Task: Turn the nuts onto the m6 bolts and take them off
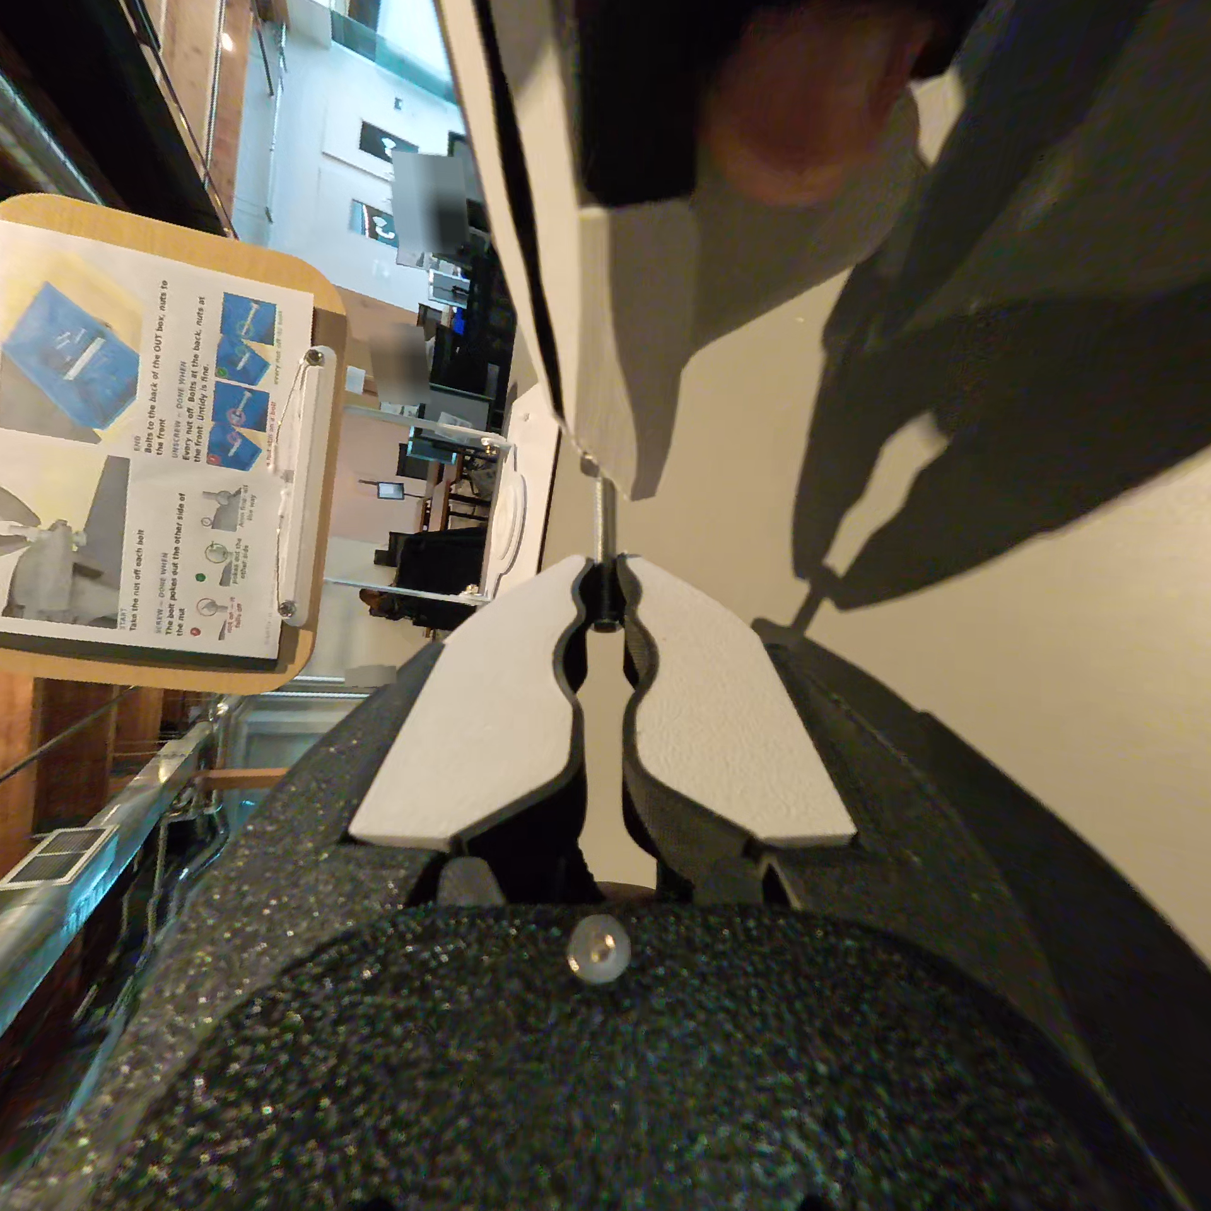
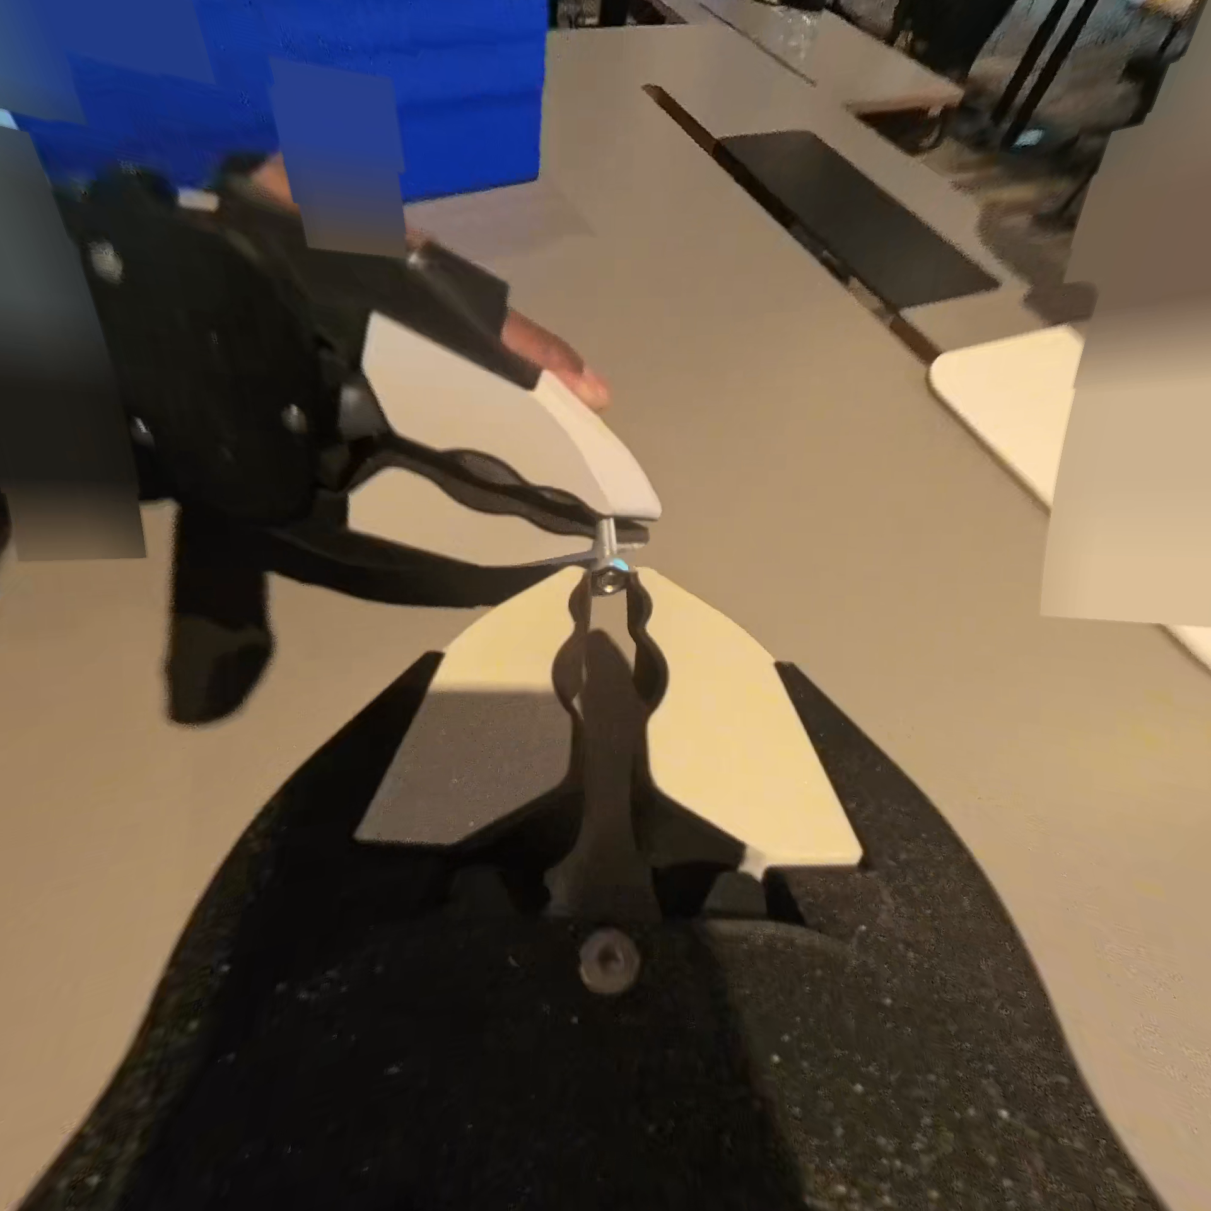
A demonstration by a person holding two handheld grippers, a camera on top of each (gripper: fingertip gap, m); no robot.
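Note:
A silver m6 bolt is held in the air between both grippers, above a pale table. My left gripper is shut on the bolt's threaded shaft, and the shaft's end pokes back between its fingers. In the right wrist view the left gripper comes in from the left, holding the bolt. My right gripper is shut on a hex metal piece at the bolt's near end, which looks like the nut. In the left wrist view the right gripper reaches down from above onto the bolt's far end.
A wooden board with an instruction sheet stands to the left. A blue box sits at the back of the table. A black mat and a white tray lie to the right. A person's finger rests on the left gripper. Less than 4 cm separates the two grippers' tips.

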